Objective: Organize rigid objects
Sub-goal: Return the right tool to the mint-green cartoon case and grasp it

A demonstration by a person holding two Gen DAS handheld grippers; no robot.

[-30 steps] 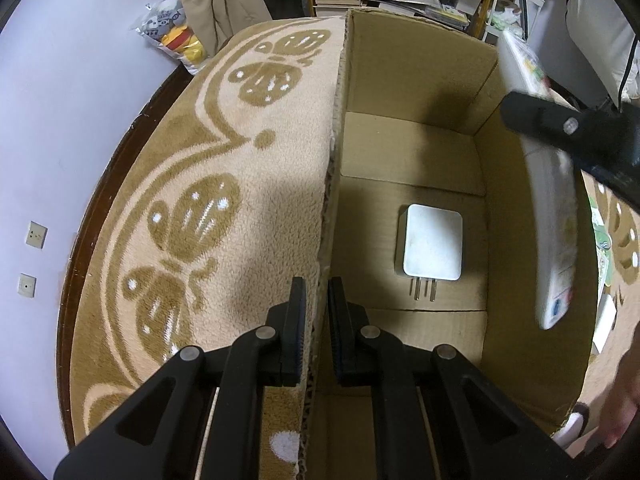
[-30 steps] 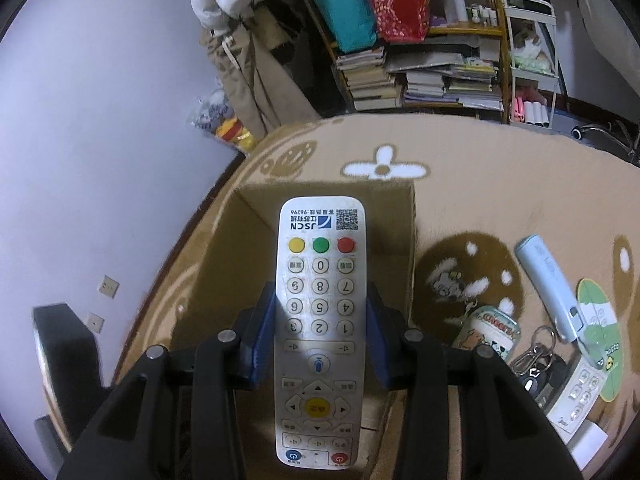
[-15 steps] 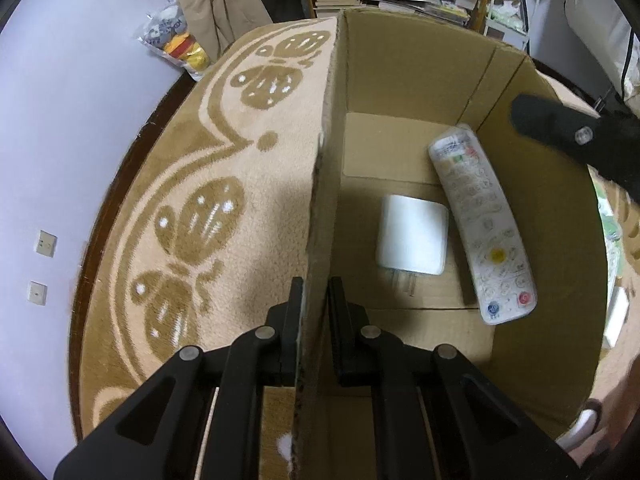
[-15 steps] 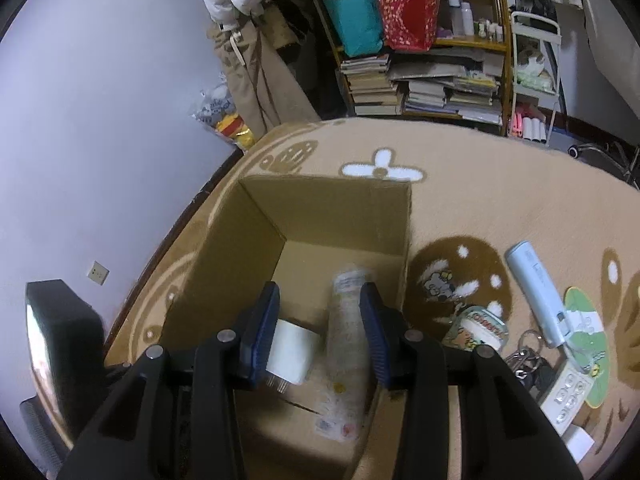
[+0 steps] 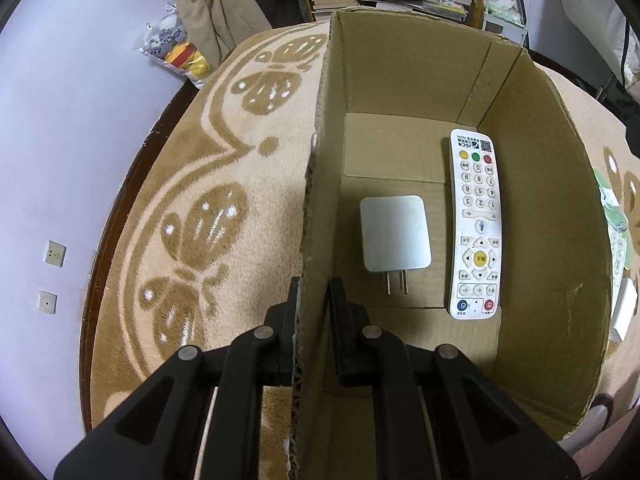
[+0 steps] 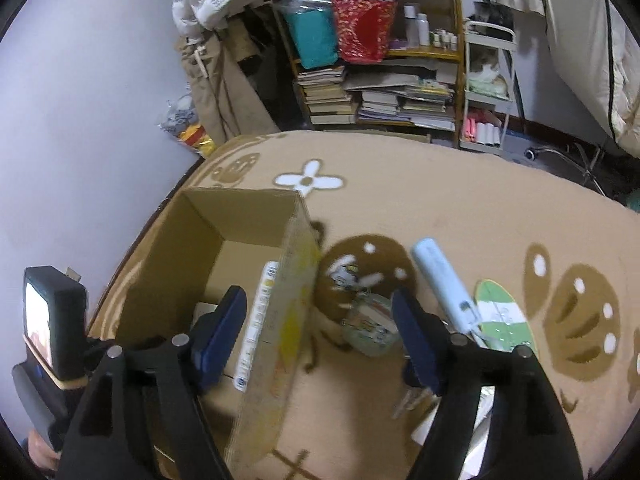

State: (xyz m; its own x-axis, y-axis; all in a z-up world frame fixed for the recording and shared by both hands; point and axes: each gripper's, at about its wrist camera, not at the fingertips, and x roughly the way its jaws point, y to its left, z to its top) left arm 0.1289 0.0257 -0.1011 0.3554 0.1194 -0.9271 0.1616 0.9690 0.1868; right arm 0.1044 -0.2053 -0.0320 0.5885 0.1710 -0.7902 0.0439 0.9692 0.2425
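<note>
Left gripper [image 5: 314,300] is clamped on the near side wall of the cardboard box [image 5: 540,208]; I use it to steady the box on the rug [image 5: 224,184]. Right gripper [image 6: 320,334] is spread wide and carries nothing, with one finger over the box interior and the other over the rug outside.

Box contents, left wrist view:
- White remote control [image 5: 478,224], face up, lying lengthwise beside the right wall.
- White plug adapter [image 5: 394,234], flat on the floor of the box, prongs toward me, just beside the remote and not touching it.

Items outside the box, right wrist view:
- Pale blue bar-shaped device [image 6: 442,286], long and rounded.
- Round tin [image 6: 370,324] with a printed lid, partly blurred.
- Green and white card [image 6: 504,316], flat and thin.

Handling, as I judge it: the blue device looks like rigid, smooth plastic and light. I would take it across its short width near mid-length, so that it does not pivot between the pads. The tin looks stiff but curved, so a grip across its diameter could slip. The card lies flush on the deep pile and offers no edge to grasp; it may bend.

Corrugated walls are stiff enough to hold shape under the clamp. Pile is soft and plush, patterned brown on tan.
</note>
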